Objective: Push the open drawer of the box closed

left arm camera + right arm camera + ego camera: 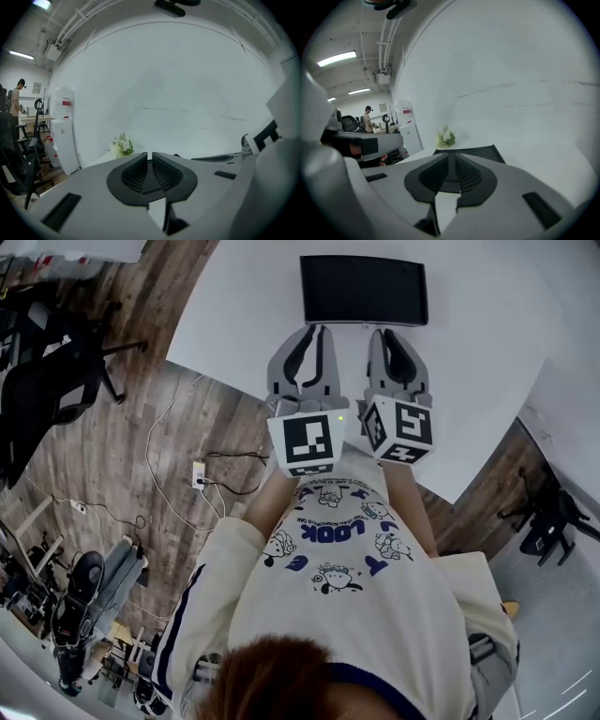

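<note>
A black box [364, 289] lies at the far side of the white table [487, 352]; from above I cannot make out its drawer. My left gripper [314, 331] and right gripper [394, 334] are held side by side just short of the box, both pointing at it. In the left gripper view the left gripper [150, 157] has its jaws together with nothing between them. The right gripper [452, 158] is likewise shut and empty, with the box's flat black top [471, 151] just past its tips. Neither gripper touches the box.
A small bunch of white flowers [123, 144] stands on the table beyond the box. Off the table's left side lie wooden floor, cables with a power strip [199, 474] and a black chair [47, 381]. A white cabinet [63, 131] and a person [16, 96] are far left.
</note>
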The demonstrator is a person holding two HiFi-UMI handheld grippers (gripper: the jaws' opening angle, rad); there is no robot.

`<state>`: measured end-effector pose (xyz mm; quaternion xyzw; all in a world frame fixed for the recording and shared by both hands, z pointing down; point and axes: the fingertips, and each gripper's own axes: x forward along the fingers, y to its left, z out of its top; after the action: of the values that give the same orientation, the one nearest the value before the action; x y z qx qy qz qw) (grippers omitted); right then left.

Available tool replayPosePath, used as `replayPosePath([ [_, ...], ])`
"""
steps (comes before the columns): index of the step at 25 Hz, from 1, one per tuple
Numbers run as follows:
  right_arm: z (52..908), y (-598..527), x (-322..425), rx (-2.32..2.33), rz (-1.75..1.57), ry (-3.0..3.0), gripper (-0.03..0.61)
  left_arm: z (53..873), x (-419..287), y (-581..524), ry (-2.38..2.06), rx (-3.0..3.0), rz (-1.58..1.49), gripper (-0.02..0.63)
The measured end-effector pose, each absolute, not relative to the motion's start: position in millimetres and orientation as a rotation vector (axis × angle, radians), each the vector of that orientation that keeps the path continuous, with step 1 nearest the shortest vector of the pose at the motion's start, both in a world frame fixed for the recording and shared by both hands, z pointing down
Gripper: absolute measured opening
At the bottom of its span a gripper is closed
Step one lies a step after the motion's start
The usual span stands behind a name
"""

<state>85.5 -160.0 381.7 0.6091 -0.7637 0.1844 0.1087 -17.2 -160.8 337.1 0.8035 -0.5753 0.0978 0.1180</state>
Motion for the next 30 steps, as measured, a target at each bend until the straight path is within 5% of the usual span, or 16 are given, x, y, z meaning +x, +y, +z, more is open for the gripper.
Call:
replayPosePath([
  [30, 252.8, -143.2, 87.8, 1.979, 0.177, -2.446, 0.048, 242.8, -4.5, -147.7, -1.779, 2.514, 0.096, 0.04],
])
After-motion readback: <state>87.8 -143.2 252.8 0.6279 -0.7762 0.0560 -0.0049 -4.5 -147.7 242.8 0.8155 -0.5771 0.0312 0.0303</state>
